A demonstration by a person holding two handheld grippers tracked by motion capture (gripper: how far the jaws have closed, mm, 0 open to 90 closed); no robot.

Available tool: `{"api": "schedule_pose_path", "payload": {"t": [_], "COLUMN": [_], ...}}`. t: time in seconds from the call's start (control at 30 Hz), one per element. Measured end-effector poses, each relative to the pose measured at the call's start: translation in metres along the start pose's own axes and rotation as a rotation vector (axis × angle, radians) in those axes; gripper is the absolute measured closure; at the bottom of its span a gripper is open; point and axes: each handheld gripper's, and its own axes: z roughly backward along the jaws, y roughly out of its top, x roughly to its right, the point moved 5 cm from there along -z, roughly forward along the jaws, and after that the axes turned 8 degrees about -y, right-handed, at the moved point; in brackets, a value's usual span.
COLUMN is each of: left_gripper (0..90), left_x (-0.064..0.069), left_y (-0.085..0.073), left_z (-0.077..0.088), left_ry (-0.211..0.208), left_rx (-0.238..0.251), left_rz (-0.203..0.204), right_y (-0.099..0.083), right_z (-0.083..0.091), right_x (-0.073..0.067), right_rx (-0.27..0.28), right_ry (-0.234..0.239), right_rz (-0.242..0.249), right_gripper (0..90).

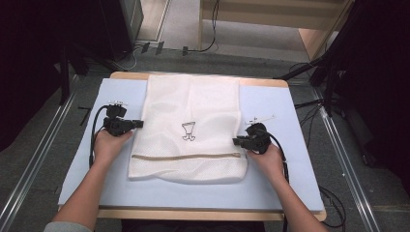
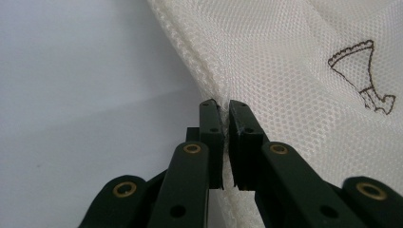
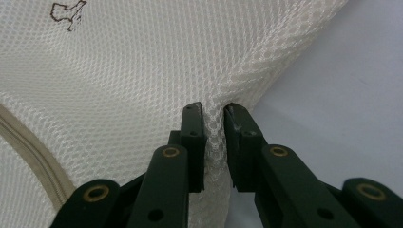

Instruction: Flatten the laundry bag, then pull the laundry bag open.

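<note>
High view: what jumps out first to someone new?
The white mesh laundry bag lying flat in the middle of the pale blue mat, with its tan zipper running across near the person's edge and a small dark drawing at its centre. Then the left hand-held gripper and the right hand-held gripper, each pinching a fold of mesh at the bag's side edges.
</note>
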Motion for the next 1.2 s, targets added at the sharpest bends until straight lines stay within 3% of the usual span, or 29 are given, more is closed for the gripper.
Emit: {"api": "schedule_pose_path", "payload": {"t": [0.23, 0.43, 0.63, 0.8, 1.0, 1.2], "left_gripper": [84.8, 80.6, 58.4, 46.7, 41.3, 37.5], "left_x": [-0.013, -0.016, -0.011, -0.005, 0.004, 0.011], "left_y": [0.007, 0.007, 0.007, 0.008, 0.007, 0.009], "left_z": [-0.004, -0.006, -0.002, 0.007, 0.016, 0.03], "left_ry": [0.018, 0.016, -0.019, -0.046, -0.045, -0.06], "left_rx": [0.012, 0.006, 0.012, 0.021, 0.008, 0.052], "left_rz": [0.018, 0.009, 0.014, 0.013, -0.039, -0.034], "right_y": [0.014, 0.013, 0.012, 0.012, 0.011, 0.007], "right_z": [-0.013, -0.018, -0.012, -0.001, 0.01, 0.02], "right_x": [0.001, 0.005, 0.004, 0.003, 0.001, 0.001], "right_rx": [0.015, 0.025, 0.032, 0.072, 0.091, 0.095], "right_ry": [-0.009, 0.027, 0.019, 0.026, 0.026, 0.026], "right_rz": [-0.007, -0.041, -0.026, -0.022, -0.016, -0.016], "right_gripper": [79.0, 74.7, 60.4, 54.7, 55.4, 58.2]}}
